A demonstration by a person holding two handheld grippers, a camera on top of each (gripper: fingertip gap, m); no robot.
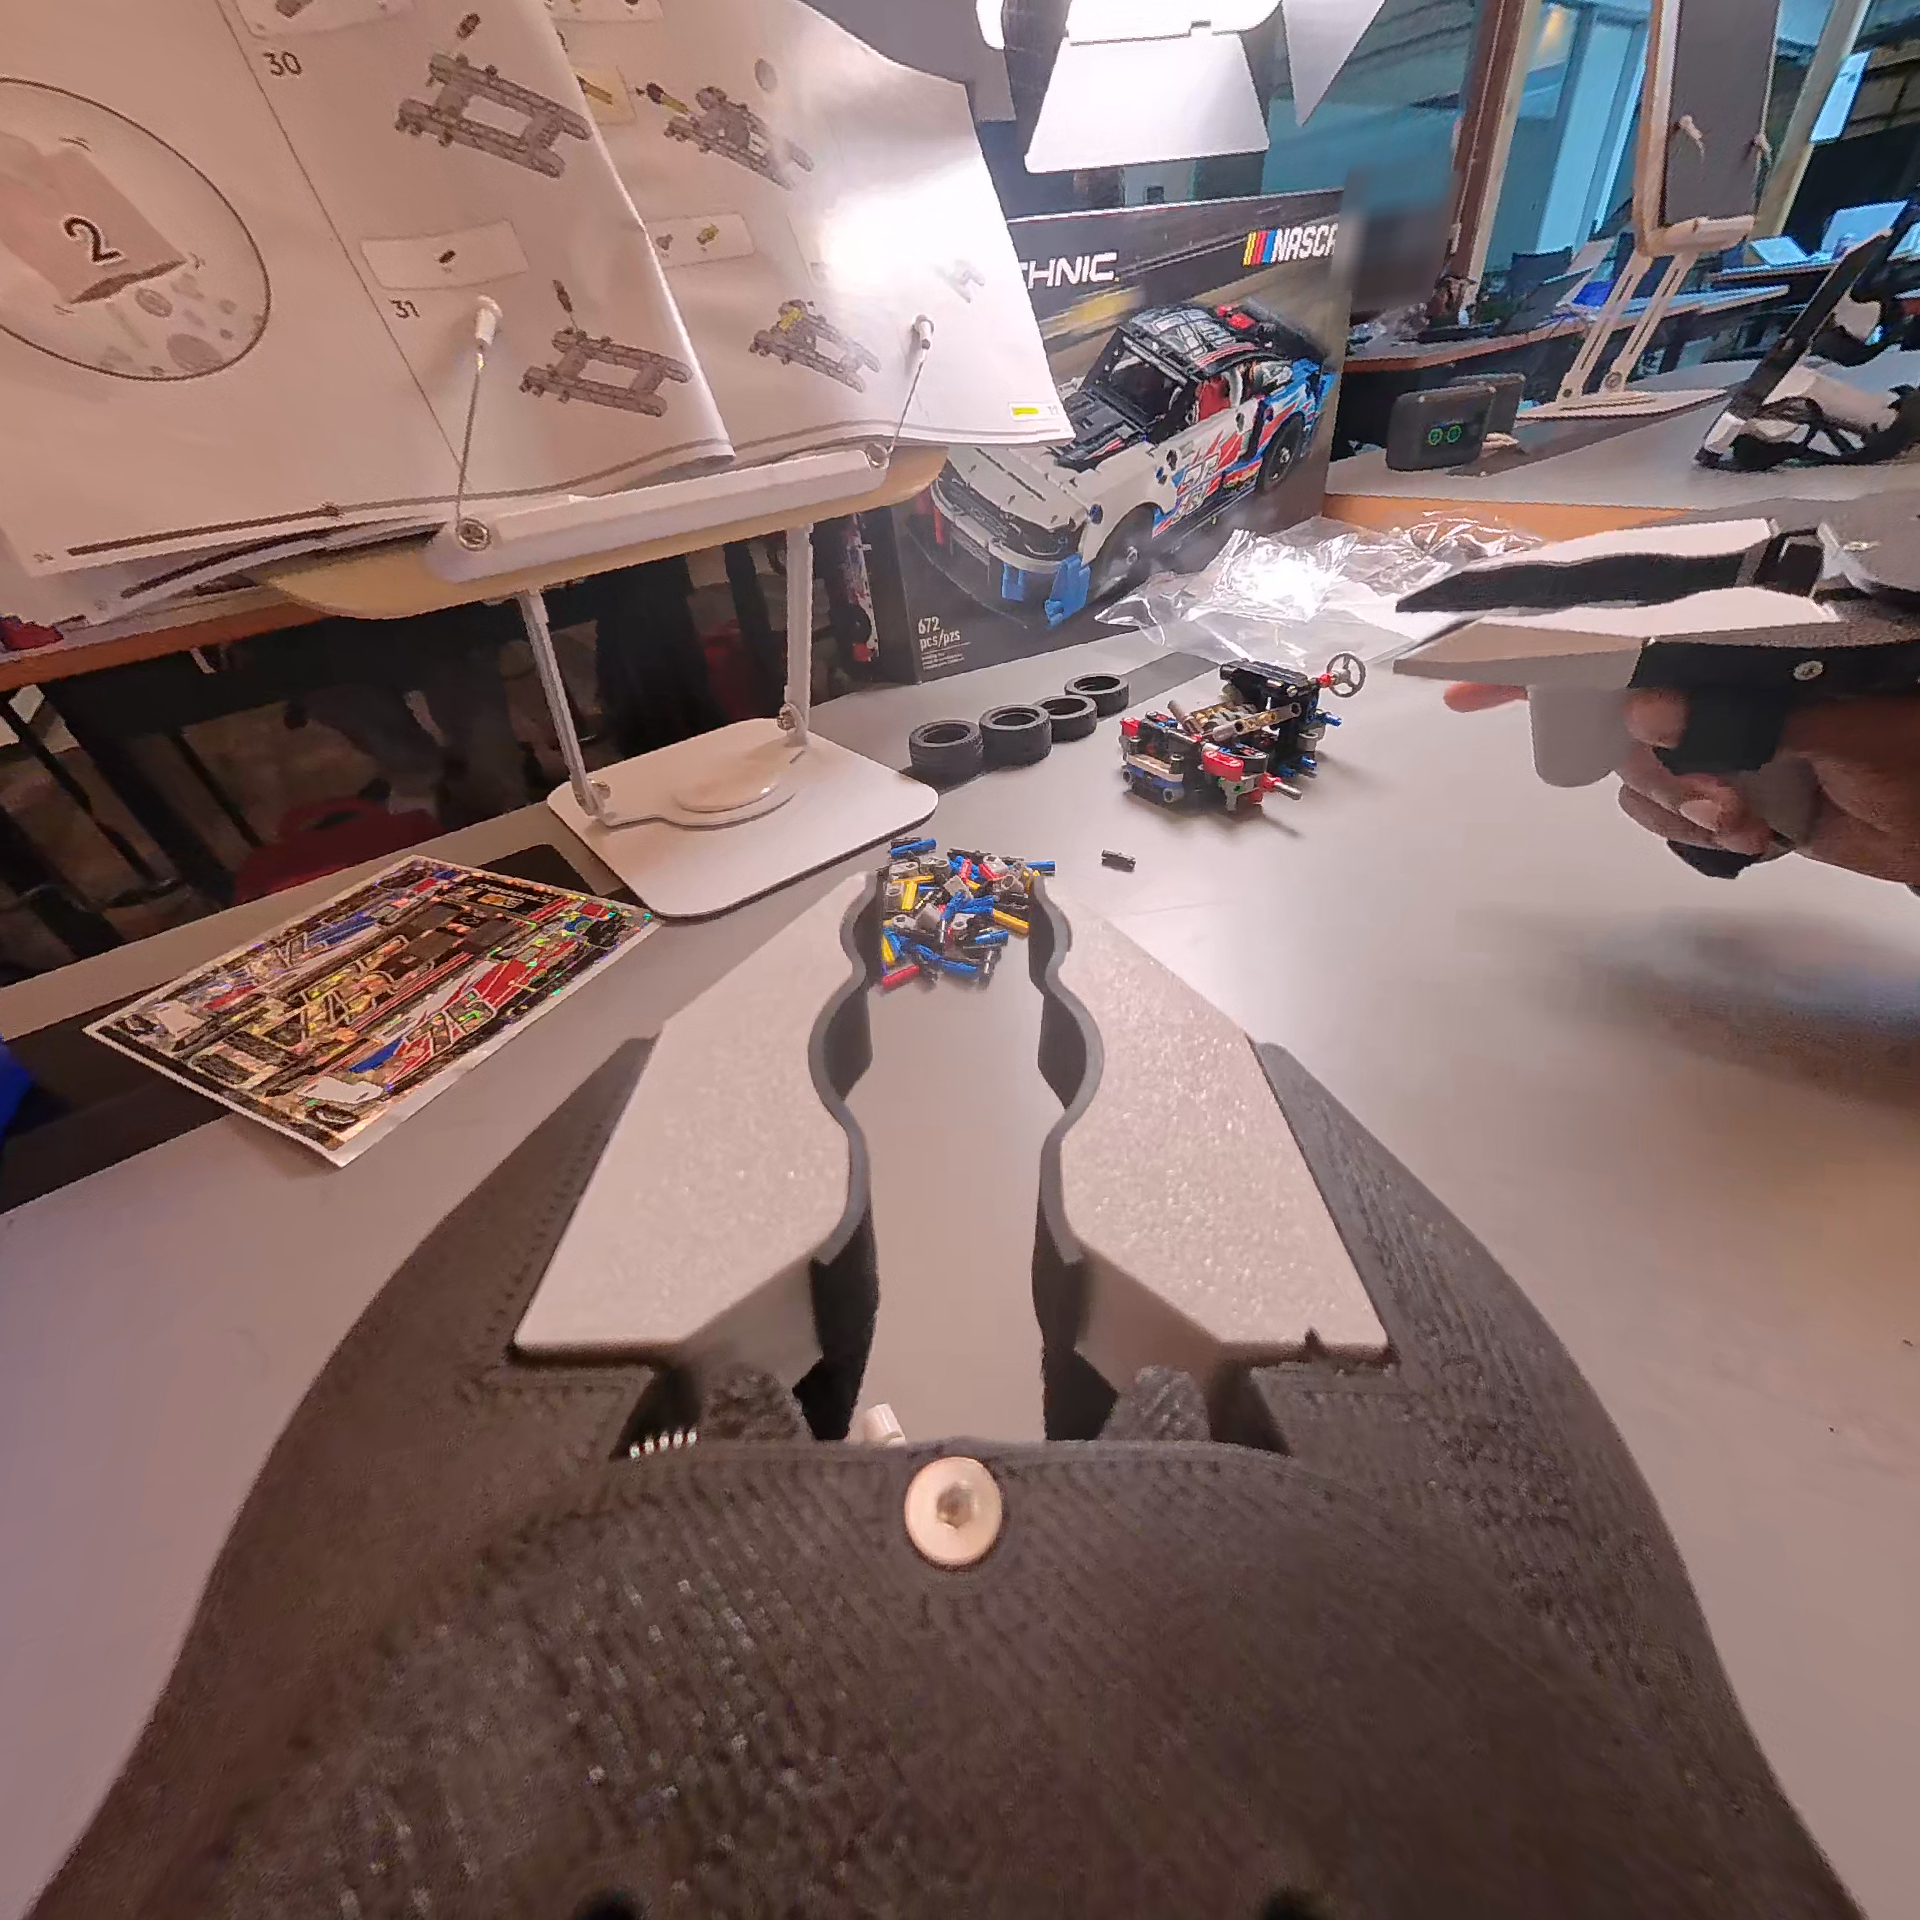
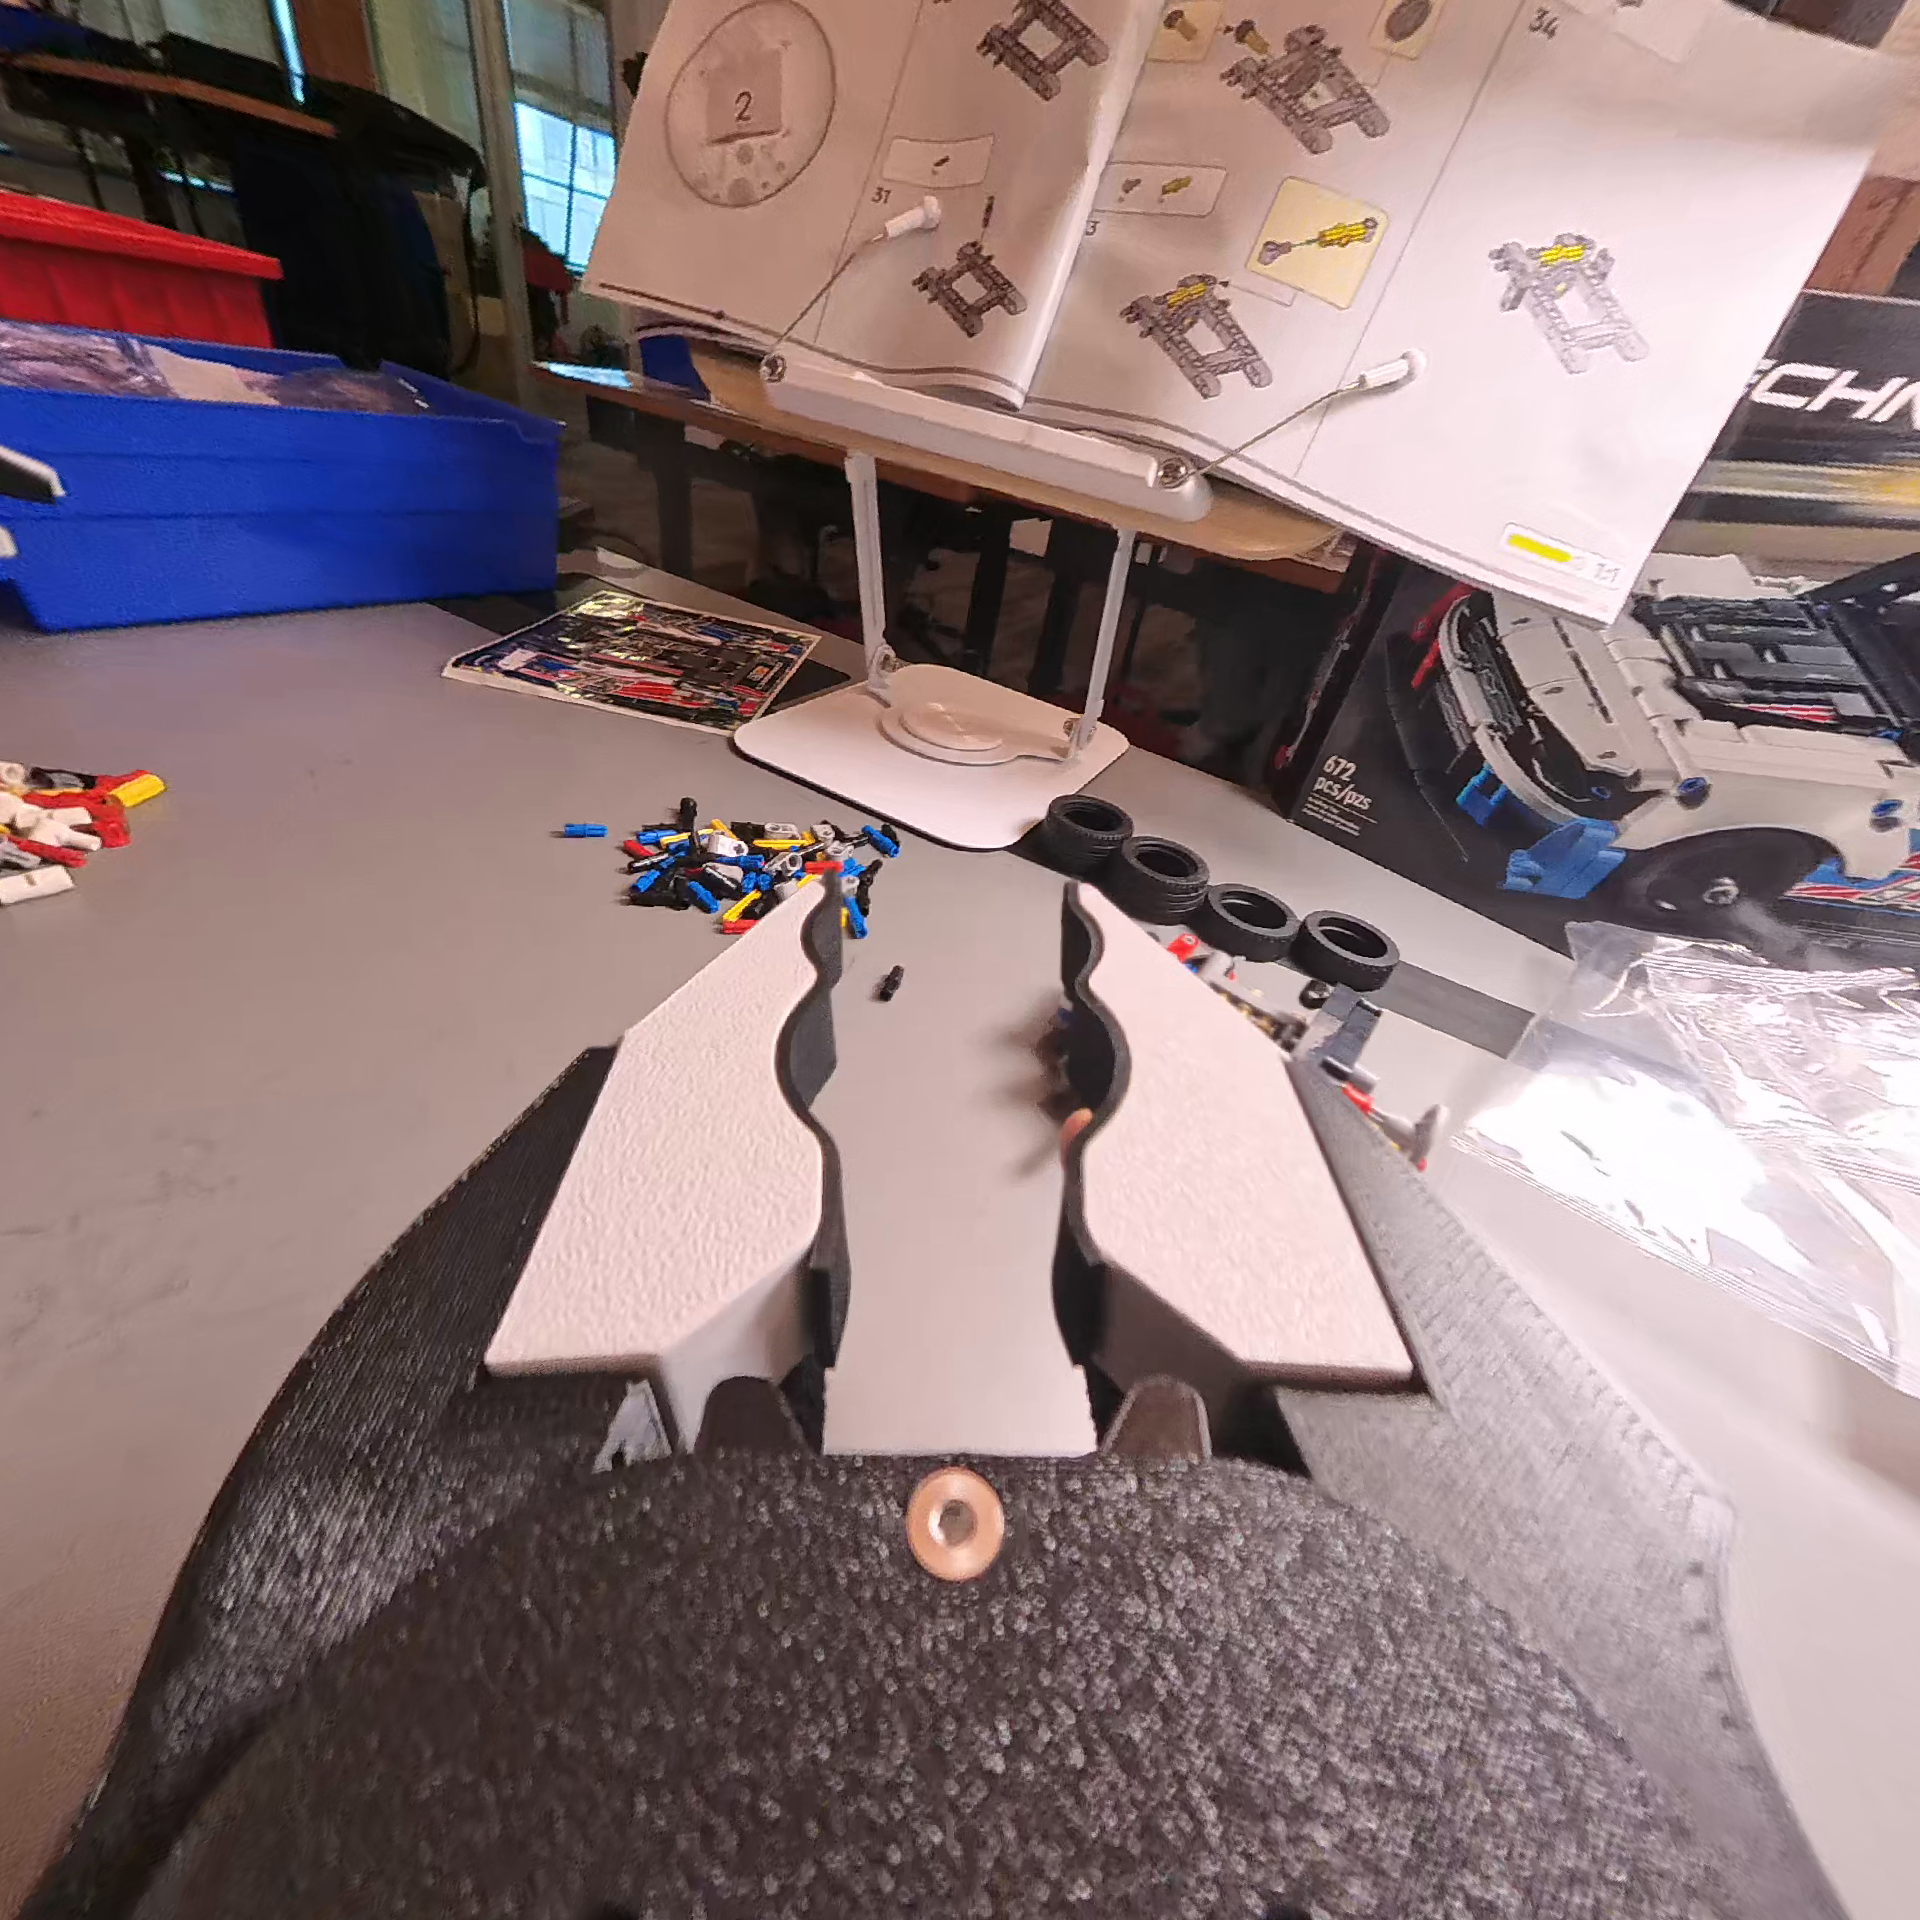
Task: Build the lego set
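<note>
Two claws, left claw [image 1: 951,894] and right claw [image 2: 951,904], gape empty; the loose pin pile [image 1: 956,914] lies just beyond the left's tips.

Left wrist view: low over tabletop [image 1: 1351,1143], facing forward toward loose-parts pile [image 1: 951,914] | Right wrist view: low, facing forward-left, same pile [image 2: 758,868] ahead | Shared: pile, tyres [image 1: 1018,727], instruction booklet [image 2: 1143,239], box [image 1: 1143,436].

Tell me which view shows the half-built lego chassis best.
The left wrist view: the half-built chassis sits whole and unobstructed on the table, beside the row of tires. In the right wrist view only scraps of it show, mostly hidden behind the right gripper.
</note>
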